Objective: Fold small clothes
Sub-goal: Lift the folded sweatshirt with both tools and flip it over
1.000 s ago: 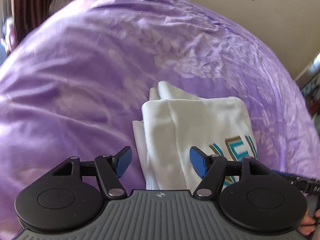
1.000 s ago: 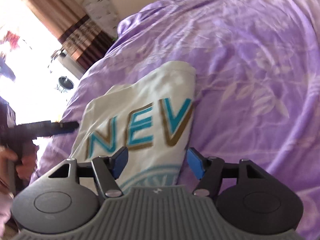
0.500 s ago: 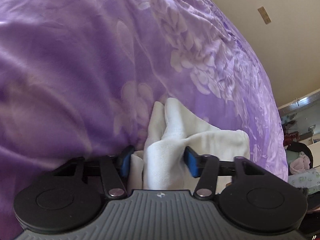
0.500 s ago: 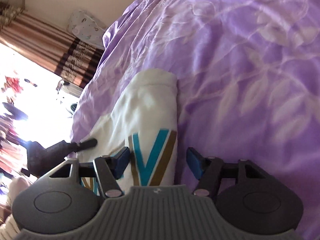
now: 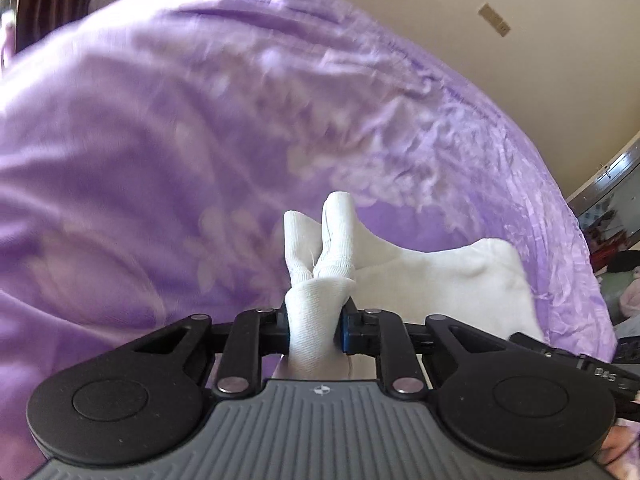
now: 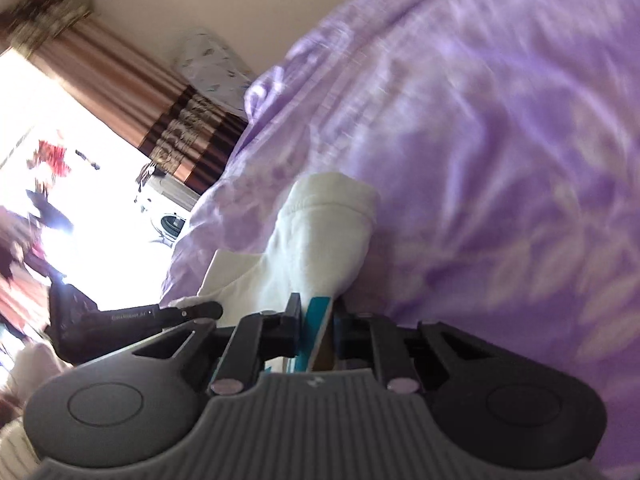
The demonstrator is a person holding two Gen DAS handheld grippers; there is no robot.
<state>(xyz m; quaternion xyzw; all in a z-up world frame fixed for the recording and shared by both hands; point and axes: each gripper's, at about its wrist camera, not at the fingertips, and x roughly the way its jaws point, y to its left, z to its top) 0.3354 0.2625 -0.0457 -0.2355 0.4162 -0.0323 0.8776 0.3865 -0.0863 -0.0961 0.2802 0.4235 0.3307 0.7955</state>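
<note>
A small white garment [image 5: 440, 276] with teal and gold lettering lies partly folded on the purple bedspread [image 5: 160, 140]. My left gripper [image 5: 315, 326] is shut on a bunched white edge of it, with fabric sticking up past the fingers. My right gripper [image 6: 316, 326] is shut on the opposite edge [image 6: 320, 240], where a teal and gold letter shows between the fingers. The left gripper's fingers [image 6: 188, 312] show at the left of the right wrist view. The garment hangs between both grippers.
The purple floral bedspread [image 6: 500, 140] fills most of both views. A beige wall [image 5: 520, 8] is behind it. A striped brown curtain [image 6: 132, 92] and a bright window are at the left in the right wrist view. Clutter sits past the bed's right edge [image 5: 616, 248].
Both grippers went from open around the garment's edges to shut on them. The garment is now bunched and raised off the bedspread; both views are blurred by motion.
</note>
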